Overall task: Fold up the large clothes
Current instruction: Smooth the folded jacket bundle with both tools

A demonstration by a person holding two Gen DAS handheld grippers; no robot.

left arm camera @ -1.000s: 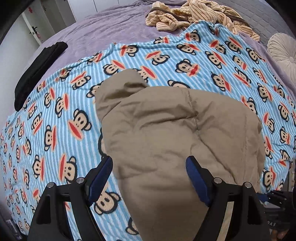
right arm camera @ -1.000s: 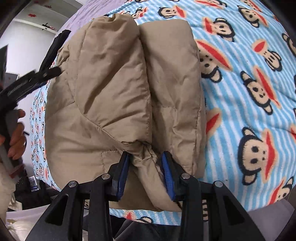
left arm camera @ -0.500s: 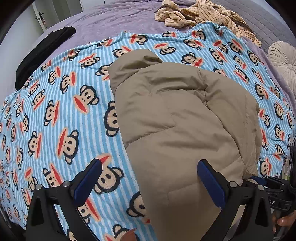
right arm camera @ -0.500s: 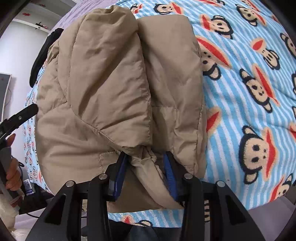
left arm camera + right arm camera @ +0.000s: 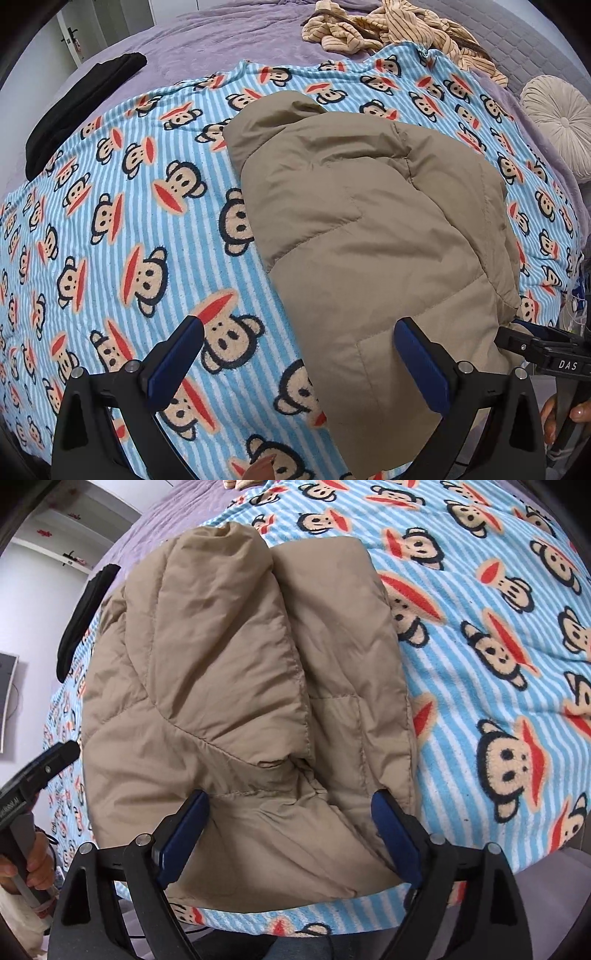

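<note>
Left wrist view: since the earlier frame my left gripper point(image 5: 299, 360) has drifted off the folded tan quilted puffer jacket point(image 5: 373, 236), so the jacket now fills the centre and right of the frame instead of lying squarely between the fingers. The jaws stand fully apart; only the jacket's lower corner lies between them, and neither pad presses on it. The jacket rests on the blue-striped fleece blanket with a monkey-face print point(image 5: 122, 229). A black folded cloth point(image 5: 81, 107) lies at upper left, a crumpled tan striped garment point(image 5: 395, 29) at top centre, and a round cream pleated cushion point(image 5: 561, 118) at the right edge.

Right wrist view: my right gripper point(image 5: 291, 834), a second ago pinched on a ridge of fabric, has let go; its jaws are opening, with the jacket's near hem between them but unclamped. The jacket occupies the centre and left of the frame.

Task status, as a judgement: this jacket looks folded into a compact bundle and released. The striped garment appears unfolded and probably comes next.

Not readable: the jacket's underside and inner layers, the bed edge below both frames, and most of the striped garment, cut off at the top.
</note>
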